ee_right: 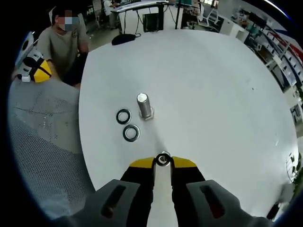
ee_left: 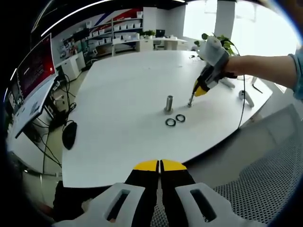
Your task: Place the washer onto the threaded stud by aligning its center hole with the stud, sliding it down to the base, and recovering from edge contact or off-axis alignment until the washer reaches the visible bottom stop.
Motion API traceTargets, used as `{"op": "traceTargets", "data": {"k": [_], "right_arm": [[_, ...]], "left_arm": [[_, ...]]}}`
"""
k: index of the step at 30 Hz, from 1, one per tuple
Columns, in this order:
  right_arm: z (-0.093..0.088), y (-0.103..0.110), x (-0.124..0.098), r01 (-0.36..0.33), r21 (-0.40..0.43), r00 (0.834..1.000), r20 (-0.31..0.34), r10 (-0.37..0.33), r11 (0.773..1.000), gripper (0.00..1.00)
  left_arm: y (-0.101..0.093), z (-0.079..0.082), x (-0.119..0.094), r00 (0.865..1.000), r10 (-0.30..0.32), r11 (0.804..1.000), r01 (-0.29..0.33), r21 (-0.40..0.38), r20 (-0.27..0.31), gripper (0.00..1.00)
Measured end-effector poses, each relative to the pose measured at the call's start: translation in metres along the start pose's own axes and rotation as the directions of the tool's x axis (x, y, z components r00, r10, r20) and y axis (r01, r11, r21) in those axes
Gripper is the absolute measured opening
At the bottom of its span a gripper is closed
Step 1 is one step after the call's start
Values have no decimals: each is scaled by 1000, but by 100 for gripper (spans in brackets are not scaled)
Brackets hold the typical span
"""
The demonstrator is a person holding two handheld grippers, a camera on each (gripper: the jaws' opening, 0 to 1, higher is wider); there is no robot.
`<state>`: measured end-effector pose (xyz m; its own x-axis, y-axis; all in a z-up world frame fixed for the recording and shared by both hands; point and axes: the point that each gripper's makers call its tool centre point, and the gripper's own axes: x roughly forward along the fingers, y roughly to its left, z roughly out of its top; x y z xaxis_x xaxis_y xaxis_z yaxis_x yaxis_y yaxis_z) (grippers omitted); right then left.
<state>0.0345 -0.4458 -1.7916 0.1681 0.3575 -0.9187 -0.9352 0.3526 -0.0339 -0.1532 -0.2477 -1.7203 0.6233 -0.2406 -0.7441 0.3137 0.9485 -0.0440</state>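
The right claw [ee_right: 162, 163] is clenched on a washer [ee_right: 163, 159], pinched by its rim between the yellow tips so that the centre hole stays free and faces outward, which I judge is the grip needed to drop it over a post. In the right gripper view the threaded stud [ee_right: 144, 106] stands upright on the white table [ee_right: 213, 85] at about 11 o'clock from the held washer, apart from it, so alignment has not begun. Two spare washers [ee_right: 128, 125] lie flat just beside the stud's base, at roughly 8 o'clock from it, close together but not on the stud; they look like stock for later placements. The held washer is a small bright metal ring with a dark hole, thin and flat. The stud is a short silvery cylinder on a wider base, its thread too fine to make out. In the left gripper view the left claw [ee_left: 160, 165] hangs off the table edge near a mesh chair [ee_left: 265, 179], its yellow tips pressed together on nothing, seemingly parked clear of the work while the other does the job.
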Motion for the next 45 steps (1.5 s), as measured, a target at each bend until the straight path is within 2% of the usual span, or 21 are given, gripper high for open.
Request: {"op": "traceTargets", "data": {"k": [8,17,33,39,45], "right_arm": [[2,0,-2,5,0,1000,5,-5,1000,14],[-4,-2,-3,8,-1,1000,-3,-8,1000,14],[6,-2,3,40,-69,999,-20,-41,997,14],[2,-5,2,61,-93,997,-35,-64,994,14],[-2,-5,7,53,-106,997,-54,-59,993,14]], "left_arm": [[0,0,0,1000,2,1000,-2,-2,4,0],[0,0,0,1000,1,1000,-1,0,3,0],[0,0,0,1000,-1,1000,1,0,3,0],[0,0,0,1000,-4,1000,4,3,1,0],[0,0,0,1000,-5,1000,5,4,0,0]]}}
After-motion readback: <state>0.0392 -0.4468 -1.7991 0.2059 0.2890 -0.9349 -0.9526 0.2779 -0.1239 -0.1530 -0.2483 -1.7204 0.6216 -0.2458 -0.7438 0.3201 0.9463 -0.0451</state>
